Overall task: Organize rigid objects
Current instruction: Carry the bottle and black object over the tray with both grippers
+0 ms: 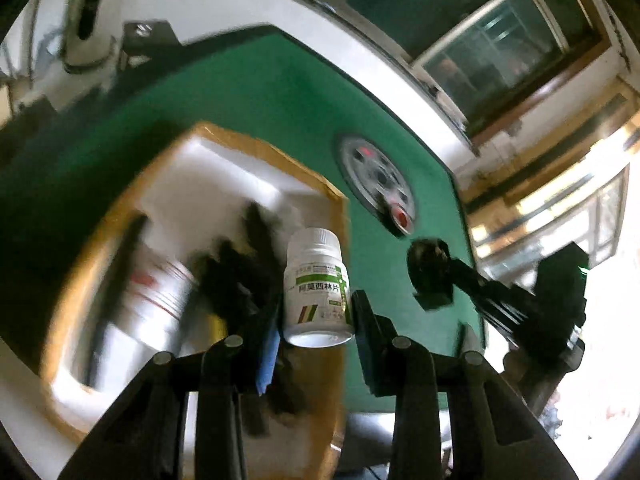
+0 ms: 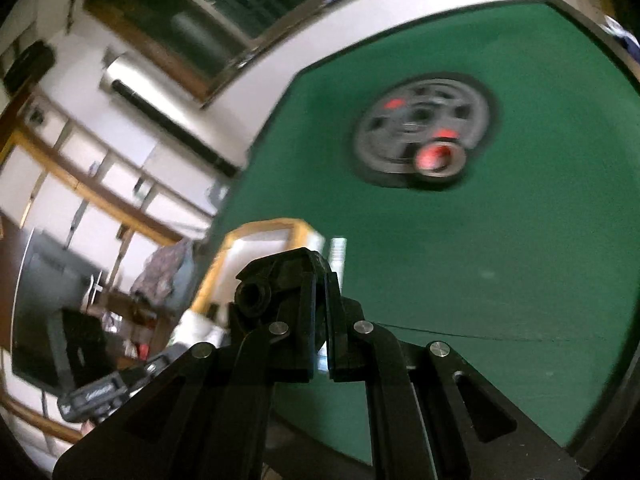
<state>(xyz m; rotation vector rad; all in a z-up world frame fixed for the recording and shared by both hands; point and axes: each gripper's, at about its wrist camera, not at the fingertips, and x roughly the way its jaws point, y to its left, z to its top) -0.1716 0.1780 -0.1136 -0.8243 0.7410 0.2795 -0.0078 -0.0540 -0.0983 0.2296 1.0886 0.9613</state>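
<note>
Currently, our left gripper (image 1: 316,320) fingers pinching white pill bottle (image 1: 317,286) at frame centre above tray (image 1: 240,152), our right gripper (image 2: 318,320) fingers clamped on black part (image 2: 288,280), lower centre, green table (image 2: 500,260) behind.

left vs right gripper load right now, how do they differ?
The left gripper holds a white pill bottle with a green label; the right gripper holds a black part. The bottle is above the foam-lined box; the black part is over the green table. Both jaws are closed on loads, lifted.
</note>
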